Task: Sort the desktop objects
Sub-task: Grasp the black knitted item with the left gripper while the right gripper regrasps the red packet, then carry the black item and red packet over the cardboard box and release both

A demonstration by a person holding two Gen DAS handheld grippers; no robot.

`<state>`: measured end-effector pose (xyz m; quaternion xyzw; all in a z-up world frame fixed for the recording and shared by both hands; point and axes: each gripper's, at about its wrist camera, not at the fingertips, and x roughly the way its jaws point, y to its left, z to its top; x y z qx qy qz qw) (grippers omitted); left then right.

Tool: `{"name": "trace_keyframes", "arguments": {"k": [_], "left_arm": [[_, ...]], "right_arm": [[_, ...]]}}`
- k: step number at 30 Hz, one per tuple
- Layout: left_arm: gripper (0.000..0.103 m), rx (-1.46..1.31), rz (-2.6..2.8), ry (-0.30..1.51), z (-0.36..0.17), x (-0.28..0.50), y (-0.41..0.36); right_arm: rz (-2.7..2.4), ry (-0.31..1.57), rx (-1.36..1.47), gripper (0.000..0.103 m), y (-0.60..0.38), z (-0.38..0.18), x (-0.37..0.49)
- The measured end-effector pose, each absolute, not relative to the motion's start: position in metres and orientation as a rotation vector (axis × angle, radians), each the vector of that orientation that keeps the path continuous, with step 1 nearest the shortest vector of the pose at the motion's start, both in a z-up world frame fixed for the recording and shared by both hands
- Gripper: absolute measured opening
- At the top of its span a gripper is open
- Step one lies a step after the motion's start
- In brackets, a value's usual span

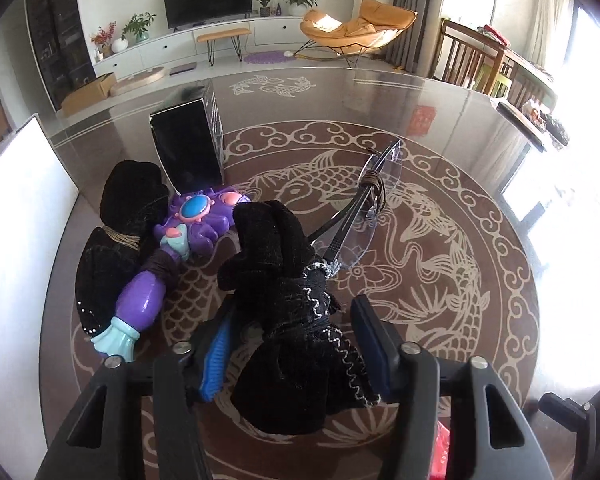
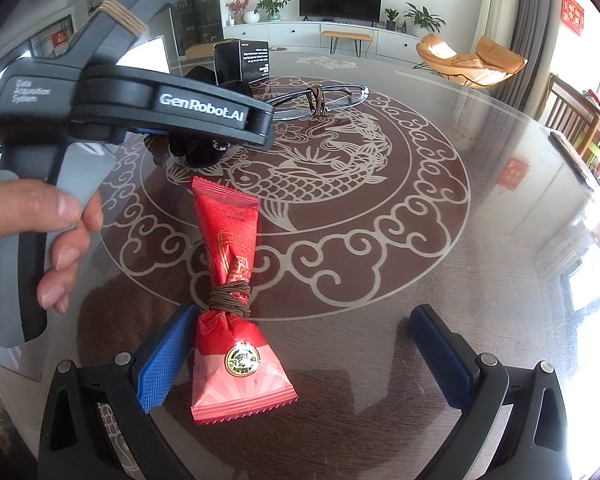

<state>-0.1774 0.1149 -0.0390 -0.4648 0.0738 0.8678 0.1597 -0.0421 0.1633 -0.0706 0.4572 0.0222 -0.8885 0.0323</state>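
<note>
In the left wrist view my left gripper (image 1: 292, 308) is shut on a black velvet bundle (image 1: 276, 360) bound with black and silver cord; both blue pads press its sides. Left of it lie a second black bundle (image 1: 128, 216) tied with brown string and a purple toy wand (image 1: 188, 232). Folded glasses (image 1: 364, 208) wrapped in brown cord lie to the right. In the right wrist view my right gripper (image 2: 304, 312) stands open around a red snack packet (image 2: 228, 264) tied with brown cord, and its left pad sits next to the packet. A hand (image 2: 40, 232) holds the left tool's casing (image 2: 160, 108) at upper left.
A black box (image 1: 188, 148) stands upright behind the toy and shows again as the black box (image 2: 242, 60). The glasses (image 2: 320, 98) lie beyond the packet. The glass tabletop (image 1: 440, 240) carries a carp pattern. A white board (image 1: 16, 220) stands at the left edge, wooden chairs (image 1: 472, 64) at far right.
</note>
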Motion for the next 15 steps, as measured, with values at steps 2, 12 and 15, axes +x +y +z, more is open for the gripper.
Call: {"name": "trace_keyframes", "arguments": {"k": [2,12,15], "left_arm": [[0.032,-1.320,2.467,0.141,-0.037,-0.173,0.106],[0.032,-1.276,2.468,0.039,-0.037,-0.041,0.024],[0.032,-1.247,2.479,0.015,-0.024,-0.022,0.006]], "right_arm": [[-2.736,0.068,1.407,0.103,0.163,-0.070,-0.042],[-2.735,0.068,1.408,0.103,0.162,-0.071,-0.043],[-2.719,0.071,1.423,0.103,0.161,-0.070,-0.044]]}}
